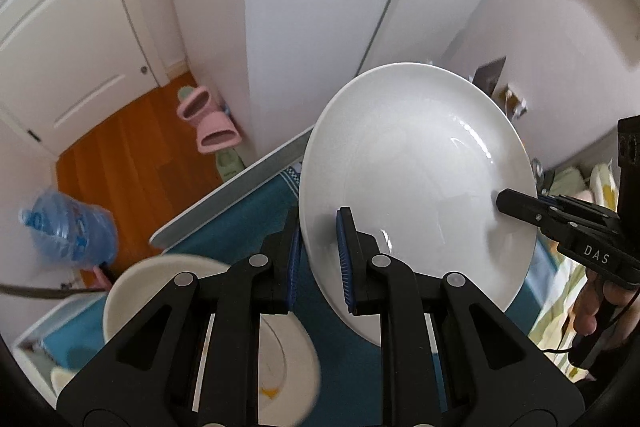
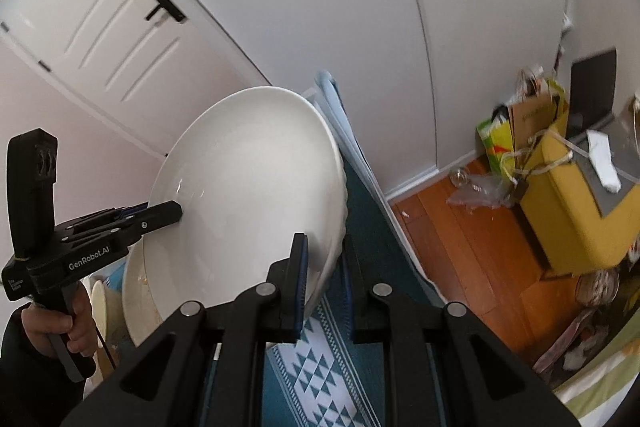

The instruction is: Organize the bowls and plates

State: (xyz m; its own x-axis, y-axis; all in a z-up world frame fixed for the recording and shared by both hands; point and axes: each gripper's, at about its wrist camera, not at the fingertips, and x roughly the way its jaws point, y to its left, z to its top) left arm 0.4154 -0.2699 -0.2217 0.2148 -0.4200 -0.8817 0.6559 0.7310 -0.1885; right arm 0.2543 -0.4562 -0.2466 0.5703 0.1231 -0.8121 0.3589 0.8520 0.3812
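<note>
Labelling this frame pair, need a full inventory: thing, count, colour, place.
plate: 1, white, lifted and tilted, both grippers clamped on opposite rims
dishes below: at least 2, cream-white, on the table under the plate
table mat: 1, teal with white triangles, on the table
slippers: 2 pink, floor by the wall
water jug: 1, blue, floor
yellow box: 1, floor
paper bag: 1, brown, behind the box
left gripper: black, shut on plate
right gripper: black, shut on plate

Pink slippers (image 1: 208,121) and blue water jug (image 1: 70,227) on wooden floor (image 1: 132,163); white door (image 2: 104,39) shut; yellow box (image 2: 580,203) beside paper bag (image 2: 534,123).
</note>
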